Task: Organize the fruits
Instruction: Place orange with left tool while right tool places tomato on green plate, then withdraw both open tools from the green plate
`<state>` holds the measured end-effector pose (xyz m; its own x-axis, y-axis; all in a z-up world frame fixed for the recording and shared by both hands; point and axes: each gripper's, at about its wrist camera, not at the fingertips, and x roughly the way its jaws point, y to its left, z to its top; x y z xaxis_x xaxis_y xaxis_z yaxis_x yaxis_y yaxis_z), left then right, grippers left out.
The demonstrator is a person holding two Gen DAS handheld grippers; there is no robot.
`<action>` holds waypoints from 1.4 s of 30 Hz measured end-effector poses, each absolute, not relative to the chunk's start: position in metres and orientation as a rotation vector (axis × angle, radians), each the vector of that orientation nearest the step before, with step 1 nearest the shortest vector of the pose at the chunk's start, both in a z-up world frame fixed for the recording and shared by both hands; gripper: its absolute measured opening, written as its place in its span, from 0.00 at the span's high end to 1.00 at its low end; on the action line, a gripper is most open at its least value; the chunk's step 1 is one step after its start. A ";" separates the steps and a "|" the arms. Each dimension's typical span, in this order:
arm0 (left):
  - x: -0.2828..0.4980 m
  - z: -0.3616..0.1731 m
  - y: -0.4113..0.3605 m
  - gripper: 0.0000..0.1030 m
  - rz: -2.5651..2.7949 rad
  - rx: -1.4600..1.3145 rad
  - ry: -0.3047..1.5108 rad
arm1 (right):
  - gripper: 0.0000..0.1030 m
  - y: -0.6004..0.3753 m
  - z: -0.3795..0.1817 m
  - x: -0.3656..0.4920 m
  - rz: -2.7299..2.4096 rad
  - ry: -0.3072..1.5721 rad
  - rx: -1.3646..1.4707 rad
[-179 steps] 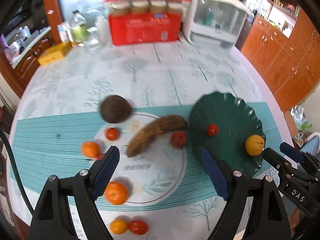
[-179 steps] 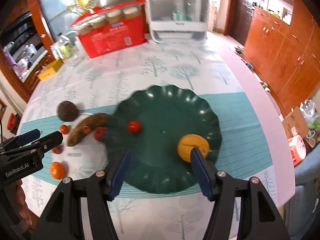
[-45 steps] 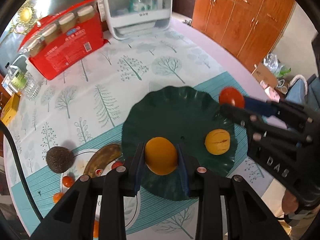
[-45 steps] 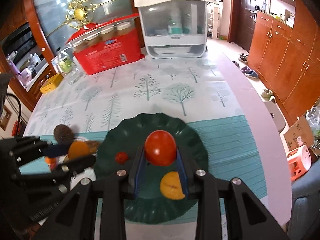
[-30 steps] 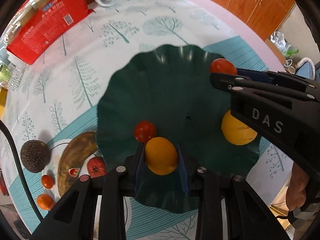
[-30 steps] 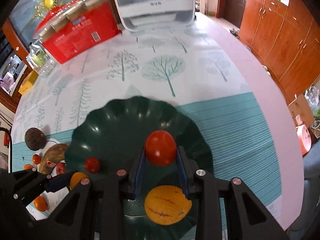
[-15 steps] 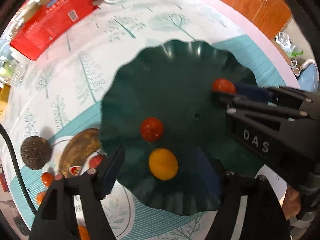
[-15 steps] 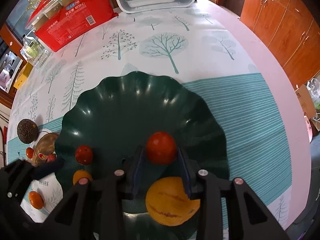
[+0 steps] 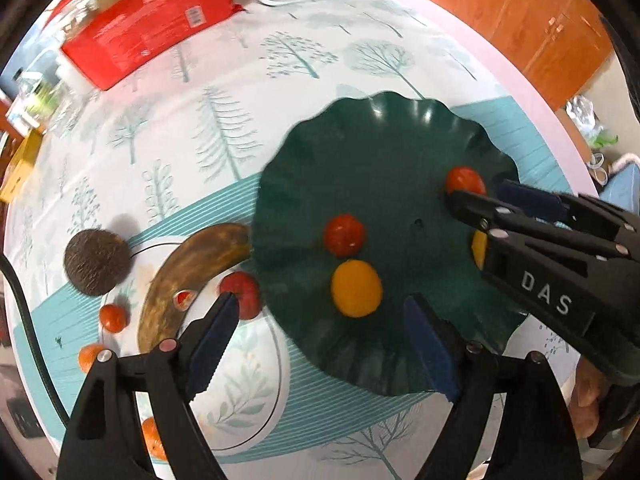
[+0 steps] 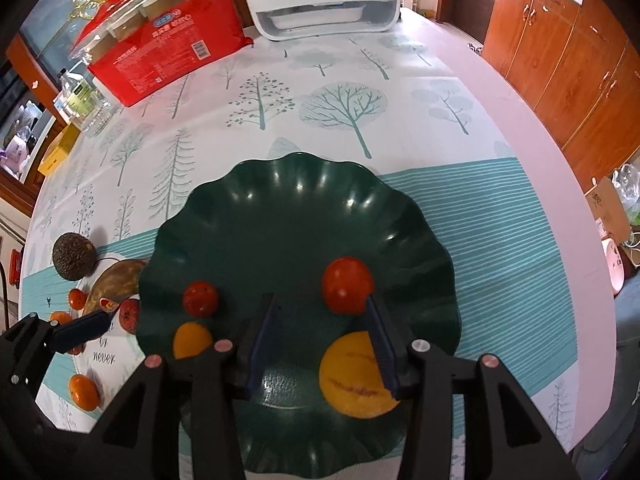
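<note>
The right gripper (image 9: 472, 200), lettered "DAS" on its side, has just been opening, its fingers standing narrowly apart, the red tomato (image 10: 347, 285) lying free at their tips in the green scalloped dish (image 10: 280, 184). The left gripper (image 9: 320, 340) has been opening wide above the orange fruit (image 9: 356, 289) lying in the dish. "never" is showing on the white plate (image 10: 105, 357)

Glossy green plate (image 10: 420, 232); rough-skinned avocado (image 10: 74, 257)
</note>
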<state>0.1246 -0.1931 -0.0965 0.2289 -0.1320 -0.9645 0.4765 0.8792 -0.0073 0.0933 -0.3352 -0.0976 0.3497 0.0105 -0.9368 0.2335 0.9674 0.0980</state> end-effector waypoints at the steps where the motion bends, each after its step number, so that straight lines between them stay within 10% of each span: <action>1: 0.123 -0.094 -0.189 0.19 -0.424 0.309 1.272 | 0.56 -0.333 -0.096 0.092 -0.144 1.206 0.227; 42: 0.011 0.045 0.058 0.19 0.020 0.048 0.957 | 0.56 -0.160 0.016 0.015 0.252 1.075 0.019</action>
